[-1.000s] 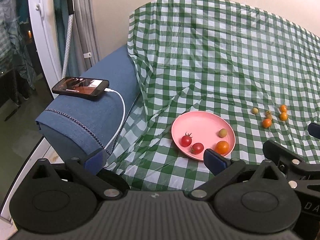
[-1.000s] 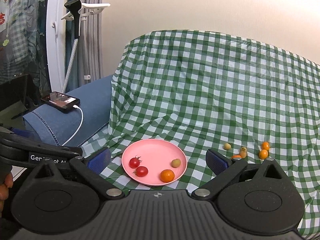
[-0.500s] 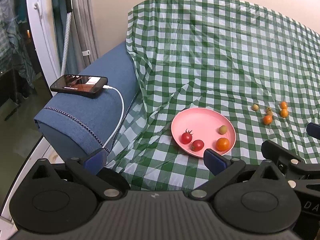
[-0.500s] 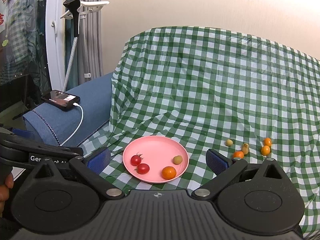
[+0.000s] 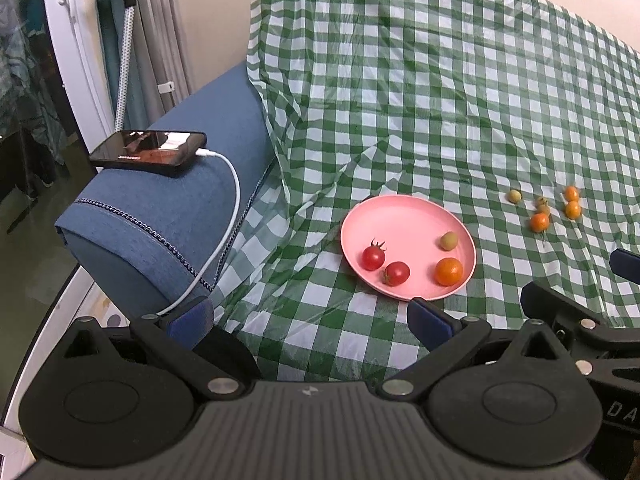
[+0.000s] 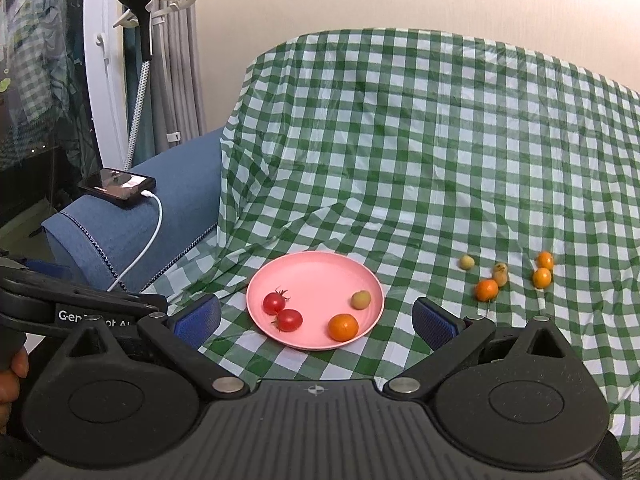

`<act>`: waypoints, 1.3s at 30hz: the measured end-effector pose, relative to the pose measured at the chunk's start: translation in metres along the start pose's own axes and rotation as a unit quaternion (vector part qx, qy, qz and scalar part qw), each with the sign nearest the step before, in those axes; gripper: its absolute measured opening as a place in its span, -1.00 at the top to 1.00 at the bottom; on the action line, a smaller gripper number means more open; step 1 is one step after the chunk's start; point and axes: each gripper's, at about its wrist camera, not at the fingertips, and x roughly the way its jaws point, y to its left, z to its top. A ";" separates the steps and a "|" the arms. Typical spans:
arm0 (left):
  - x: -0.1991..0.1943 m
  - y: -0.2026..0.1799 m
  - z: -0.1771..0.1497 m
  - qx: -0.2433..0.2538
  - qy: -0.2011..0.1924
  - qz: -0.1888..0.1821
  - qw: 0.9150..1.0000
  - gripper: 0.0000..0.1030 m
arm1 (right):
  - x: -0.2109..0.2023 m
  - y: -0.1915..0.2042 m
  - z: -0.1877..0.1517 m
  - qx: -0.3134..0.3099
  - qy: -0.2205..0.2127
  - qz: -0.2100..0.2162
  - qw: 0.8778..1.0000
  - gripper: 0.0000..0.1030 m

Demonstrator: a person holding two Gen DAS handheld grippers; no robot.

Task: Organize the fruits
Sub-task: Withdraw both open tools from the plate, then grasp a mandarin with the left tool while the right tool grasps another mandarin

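The work surface is a sofa draped with a green-and-white checked cloth (image 6: 420,152), which runs up over the backrest and lies in loose folds across the seat. At the left, the blue armrest (image 6: 132,216) is uncovered. A dark phone (image 6: 117,182) lies flat on top of it with its screen lit, and a white charging cable (image 6: 150,236) runs from it down the near side of the armrest. Behind the armrest stand a white frame, grey curtains and a black-headed stand with a braided hose; the wall behind the sofa is plain cream.

A pink plate (image 6: 316,272) rests on the seat, near and centre. It holds two red tomatoes (image 6: 281,311) side by side at its left, an orange tomato (image 6: 343,327) at the near right rim, and a pale green one (image 6: 361,299) just beyond that.

Five loose small fruits (image 6: 505,274) lie on the cloth to the right of the plate, well apart from it: one pale, one orange touching a yellowish one that may carry a stem, and two orange ones touching each other farthest right.

The left gripper (image 5: 310,318) is spread wide and empty, near the plate's left side. The right gripper (image 6: 316,320) is likewise spread wide and empty, its fingers flanking the plate in its own view.
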 end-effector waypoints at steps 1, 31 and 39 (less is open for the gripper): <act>0.002 -0.001 0.000 0.001 0.003 0.000 1.000 -1.00 | 0.002 -0.001 0.000 0.002 0.002 0.000 1.000 -0.96; 0.102 -0.128 0.064 0.100 0.080 -0.064 0.990 -1.00 | 0.061 -0.155 -0.020 0.142 0.019 -0.136 0.980 -0.98; 0.183 -0.238 0.107 0.083 0.111 -0.150 0.979 -1.00 | 0.113 -0.283 -0.014 0.164 0.004 -0.231 0.959 -0.98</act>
